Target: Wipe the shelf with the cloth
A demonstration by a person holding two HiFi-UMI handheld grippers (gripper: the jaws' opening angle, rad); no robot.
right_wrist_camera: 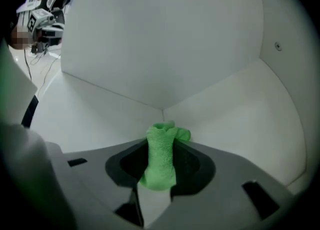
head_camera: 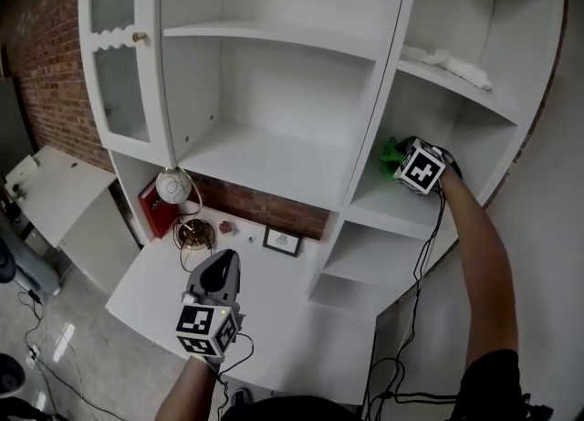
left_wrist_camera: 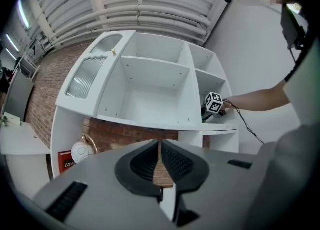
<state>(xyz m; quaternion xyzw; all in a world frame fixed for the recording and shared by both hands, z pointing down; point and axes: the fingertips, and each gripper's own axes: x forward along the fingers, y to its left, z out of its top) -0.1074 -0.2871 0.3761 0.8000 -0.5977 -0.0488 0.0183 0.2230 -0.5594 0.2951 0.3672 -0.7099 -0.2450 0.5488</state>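
A green cloth point(right_wrist_camera: 161, 156) is pinched between the jaws of my right gripper point(right_wrist_camera: 160, 161), which is shut on it. That gripper point(head_camera: 409, 165) reaches into the right-hand compartment of the white shelf unit point(head_camera: 401, 214), with the cloth point(head_camera: 394, 152) showing at its left over the shelf board. The inner corner of the compartment lies just ahead in the right gripper view. My left gripper point(head_camera: 217, 275) hangs low over the white desk, shut and holding nothing, its jaws point(left_wrist_camera: 160, 161) together.
A white cloth point(head_camera: 452, 65) lies on the shelf above. On the desk point(head_camera: 301, 319) below stand a round white lamp point(head_camera: 172, 187), a red book point(head_camera: 157, 207), a gold stand point(head_camera: 193, 235) and a small framed picture point(head_camera: 282, 241). A glass cabinet door point(head_camera: 119, 54) hangs open at left.
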